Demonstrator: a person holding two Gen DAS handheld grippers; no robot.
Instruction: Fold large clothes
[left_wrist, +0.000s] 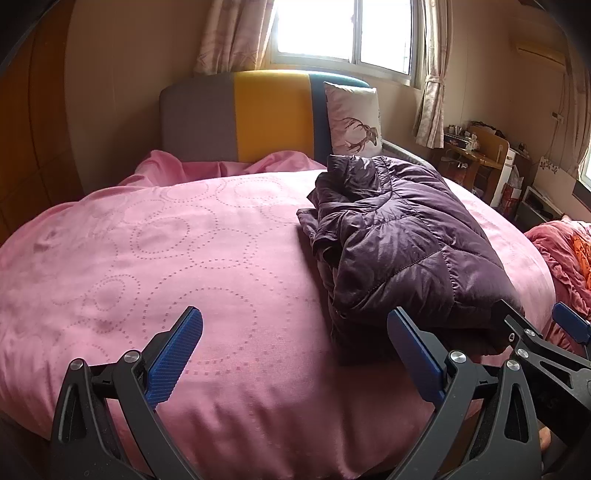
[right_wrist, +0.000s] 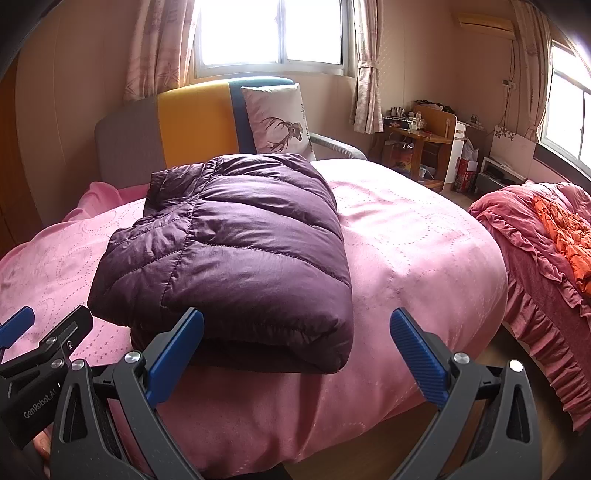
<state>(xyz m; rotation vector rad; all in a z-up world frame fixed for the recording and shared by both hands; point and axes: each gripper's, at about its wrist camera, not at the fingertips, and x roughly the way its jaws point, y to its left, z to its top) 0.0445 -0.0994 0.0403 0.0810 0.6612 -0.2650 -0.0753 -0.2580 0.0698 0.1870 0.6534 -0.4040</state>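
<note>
On pink bed (right_wrist: 406, 236), folded purple jacket (right_wrist: 236, 251).

The purple quilted puffer jacket (right_wrist: 236, 251) lies folded into a thick rectangular bundle — smooth panels on top, the folded edge nearest, looser crumpled layers (left_wrist: 332, 221) showing along its left side — resting flat on pink bedding.
</note>
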